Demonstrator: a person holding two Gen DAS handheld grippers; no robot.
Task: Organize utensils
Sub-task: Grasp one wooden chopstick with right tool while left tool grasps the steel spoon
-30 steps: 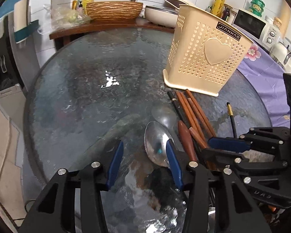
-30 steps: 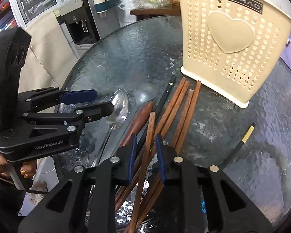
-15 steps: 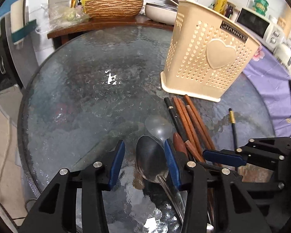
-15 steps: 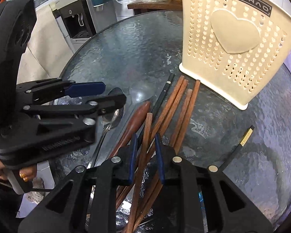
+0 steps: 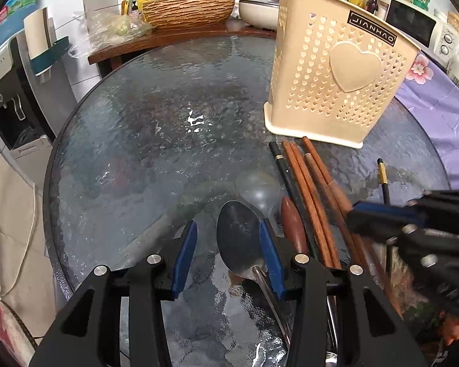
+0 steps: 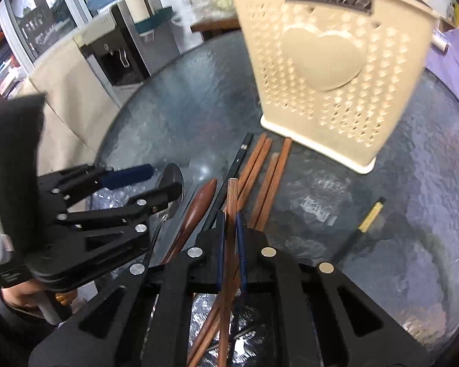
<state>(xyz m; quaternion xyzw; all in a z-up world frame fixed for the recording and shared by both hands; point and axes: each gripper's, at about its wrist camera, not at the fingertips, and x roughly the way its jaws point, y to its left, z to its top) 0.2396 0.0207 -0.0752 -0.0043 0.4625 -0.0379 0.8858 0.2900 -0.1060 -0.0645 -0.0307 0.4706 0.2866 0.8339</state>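
Chopsticks (image 6: 261, 180), brown wood, lie fanned on the glass table (image 5: 156, 153), their tips pointing up-frame toward the cream holder (image 5: 336, 70), which stands upright at upper right of the left wrist view. In the right wrist view the right gripper (image 6: 231, 238) sits at lower centre, and its blue pads (image 6: 220, 244) have just been closing: they now stand narrow with one brown chopstick (image 6: 232, 202) pressed between them, its blunt end sticking up past the fingertips. That view is blurred. A wooden spoon handle (image 6: 199, 208) lies just left of the pads.

In the left wrist view the left gripper (image 5: 228, 244) is at lower centre, jaws partly apart. A metal spoon (image 5: 238, 241) lies bowl-up between the fingers, its bowl against the right-hand pad (image 5: 270, 260) and clear of the left-hand one; the handle runs down-frame under the gripper. A ladle-like clear spoon (image 5: 257, 189) lies just above it. One black chopstick (image 5: 283, 168) lies beside the brown ones, and another with a gold band (image 5: 382, 177) lies apart at right.
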